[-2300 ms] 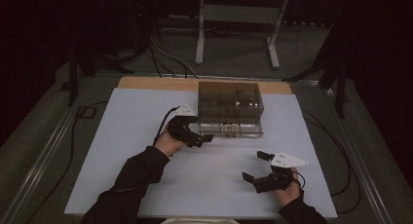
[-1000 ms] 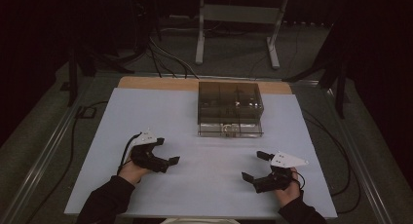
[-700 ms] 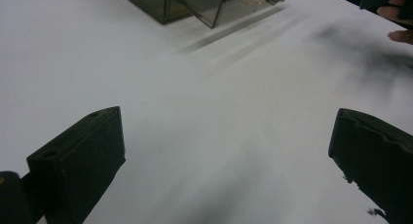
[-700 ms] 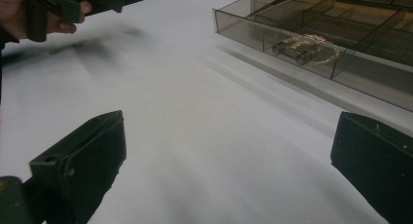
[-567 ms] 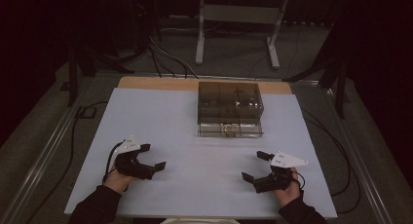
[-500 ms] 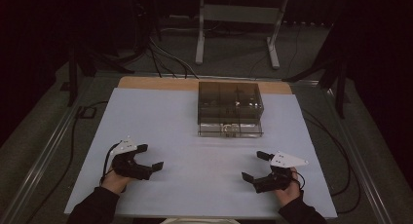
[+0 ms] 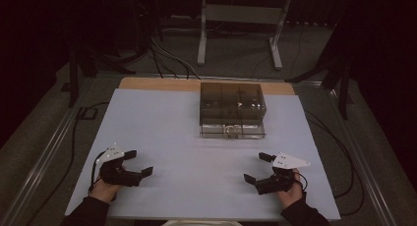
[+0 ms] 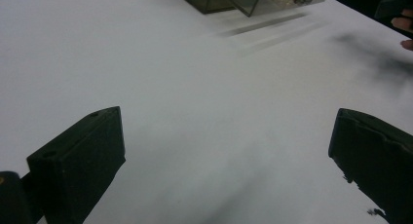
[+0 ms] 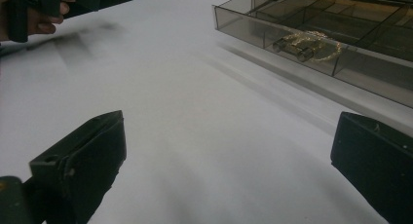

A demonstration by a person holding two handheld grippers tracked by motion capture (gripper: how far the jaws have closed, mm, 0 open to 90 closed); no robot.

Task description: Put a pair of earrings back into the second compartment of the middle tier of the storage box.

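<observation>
Left gripper [image 7: 138, 163] jaws spread wide, empty, low over the white table [image 7: 162, 123], well down-left of the clear compartment box [image 7: 232, 109]. Box sits at table's far middle, gold bracelet [image 9: 308, 43] in its front compartment. Right gripper [image 7: 258, 167] down-right of box, jaws spread, empty.

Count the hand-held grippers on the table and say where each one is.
2. The left hand-held gripper is near the front left corner of the table, jaws open. The right hand-held gripper is near the front right corner, jaws open. Both are apart from the clear box.
</observation>
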